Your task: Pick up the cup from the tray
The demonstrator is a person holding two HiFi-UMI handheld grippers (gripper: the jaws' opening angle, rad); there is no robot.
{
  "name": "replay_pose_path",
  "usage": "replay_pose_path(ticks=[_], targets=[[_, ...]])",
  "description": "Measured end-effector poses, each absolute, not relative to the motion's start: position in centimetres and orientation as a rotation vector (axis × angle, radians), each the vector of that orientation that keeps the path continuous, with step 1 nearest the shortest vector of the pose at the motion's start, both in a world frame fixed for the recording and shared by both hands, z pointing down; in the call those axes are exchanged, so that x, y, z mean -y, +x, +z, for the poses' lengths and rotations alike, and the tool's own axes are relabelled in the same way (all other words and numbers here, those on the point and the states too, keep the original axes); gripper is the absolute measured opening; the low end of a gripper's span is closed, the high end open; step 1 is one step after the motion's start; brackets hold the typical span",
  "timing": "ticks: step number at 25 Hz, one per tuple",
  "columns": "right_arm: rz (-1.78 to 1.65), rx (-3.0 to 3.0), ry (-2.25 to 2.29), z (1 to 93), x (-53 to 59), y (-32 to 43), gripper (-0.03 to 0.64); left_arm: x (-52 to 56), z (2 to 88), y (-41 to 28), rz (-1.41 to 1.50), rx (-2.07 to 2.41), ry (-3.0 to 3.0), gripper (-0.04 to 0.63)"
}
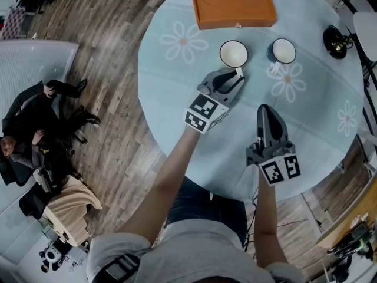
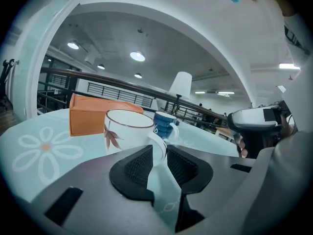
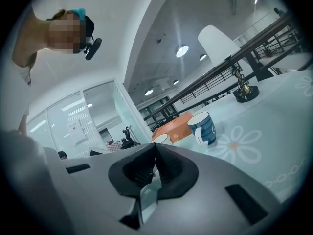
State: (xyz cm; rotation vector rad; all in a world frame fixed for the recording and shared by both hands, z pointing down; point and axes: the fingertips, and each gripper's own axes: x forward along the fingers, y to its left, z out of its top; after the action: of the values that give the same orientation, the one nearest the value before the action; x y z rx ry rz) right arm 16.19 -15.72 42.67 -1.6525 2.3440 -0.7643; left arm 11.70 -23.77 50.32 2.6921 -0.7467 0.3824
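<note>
A white cup (image 1: 234,54) with a leaf print (image 2: 128,129) stands upright on the tablecloth, just in front of the orange tray (image 1: 232,5). My left gripper (image 1: 238,77) reaches its handle: the handle lies between the pads, which stand apart and do not press on it (image 2: 160,151). To its right a blue cup (image 1: 283,50) (image 2: 164,124) also stands upright on the cloth. My right gripper (image 1: 263,108) hovers nearer me, below the blue cup, with its pads (image 3: 155,148) shut together and nothing between them. The right gripper view shows the blue cup (image 3: 203,128) ahead.
The round table (image 1: 177,93) wears a pale blue cloth with flower prints. A black ornament (image 1: 336,42) stands at the far right edge. The tray (image 2: 90,114) lies flat at the back. A person (image 1: 35,128) sits on the wood floor to the left.
</note>
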Motion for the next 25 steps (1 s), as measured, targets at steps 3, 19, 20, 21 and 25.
replay_pose_path(ticks=[3, 19, 20, 21, 25], targets=[[-0.766, -2.355, -1.692, 42.6, 15.5, 16.1, 0.009, 23.6, 50.2, 11.0, 0.397, 0.776, 2.671, 0.118], [-0.623, -2.335, -1.831, 38.3, 15.0, 15.3, 0.008, 20.9, 42.0, 8.2, 0.255, 0.929, 2.691, 0.009], [-0.615, -2.329, -1.842, 37.9, 14.9, 15.4, 0.008, 20.6, 41.4, 8.4, 0.25, 0.932, 2.693, 0.009], [-0.608, -2.321, -1.85, 37.6, 14.8, 15.6, 0.008, 20.2, 40.9, 8.6, 0.246, 0.931, 2.695, 0.009], [-0.591, -2.286, -1.883, 36.8, 14.0, 16.4, 0.008, 18.8, 39.3, 9.4, 0.23, 0.921, 2.702, 0.008]])
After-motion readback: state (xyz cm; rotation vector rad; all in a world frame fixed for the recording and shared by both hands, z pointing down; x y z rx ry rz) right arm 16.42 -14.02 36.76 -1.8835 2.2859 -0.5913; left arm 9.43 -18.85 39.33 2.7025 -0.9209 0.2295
